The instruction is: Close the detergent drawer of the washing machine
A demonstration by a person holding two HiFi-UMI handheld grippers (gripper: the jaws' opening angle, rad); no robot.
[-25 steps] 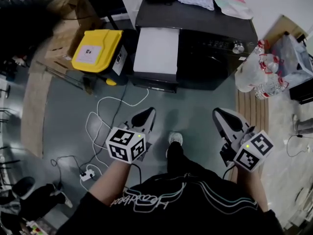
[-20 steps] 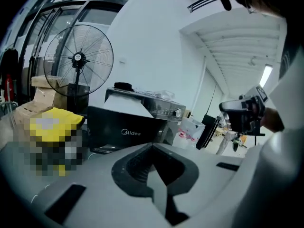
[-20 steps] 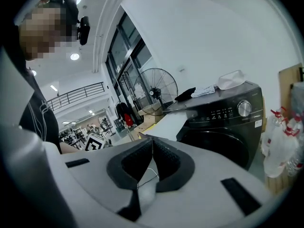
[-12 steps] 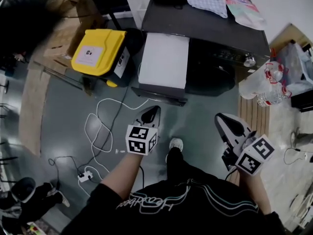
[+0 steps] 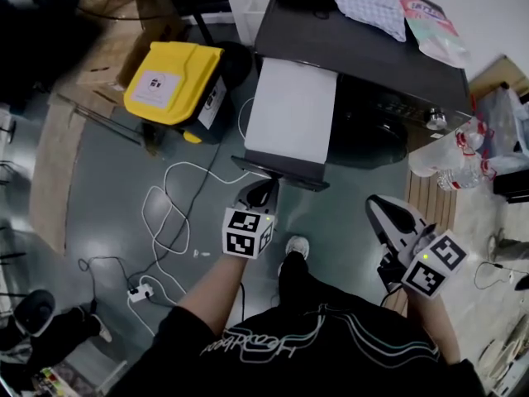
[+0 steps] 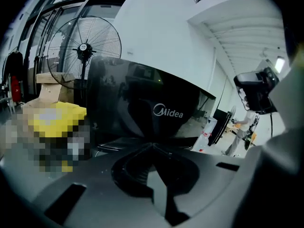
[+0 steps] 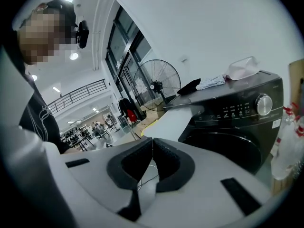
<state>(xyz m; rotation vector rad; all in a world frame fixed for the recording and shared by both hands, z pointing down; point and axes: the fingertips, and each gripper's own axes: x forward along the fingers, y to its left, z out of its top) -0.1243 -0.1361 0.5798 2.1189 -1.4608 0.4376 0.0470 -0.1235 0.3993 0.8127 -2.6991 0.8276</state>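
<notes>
The black washing machine [image 5: 364,56] stands ahead, its detergent drawer [image 5: 289,118] pulled far out, white on top with a dark front panel [image 5: 281,170]. My left gripper [image 5: 260,190] is shut and its tip sits right at that front panel; whether it touches I cannot tell. In the left gripper view the dark panel with the brand mark [image 6: 142,113] fills the space just beyond the closed left gripper [image 6: 152,144]. My right gripper [image 5: 378,205] is shut, empty, and hangs off to the right above the floor. The right gripper view shows the drawer [image 7: 173,120] sticking out left of the machine's door [image 7: 232,144].
A yellow-lidded bin [image 5: 169,85] stands left of the drawer. White cables [image 5: 165,213] and a power strip [image 5: 140,292] lie on the floor at the left. Water bottles [image 5: 463,151] and wooden boards [image 5: 426,193] are to the right. A cloth [image 5: 370,2] lies on the machine.
My left gripper has moved forward, from well short of the drawer up to its front panel. The right gripper has stayed about where it was.
</notes>
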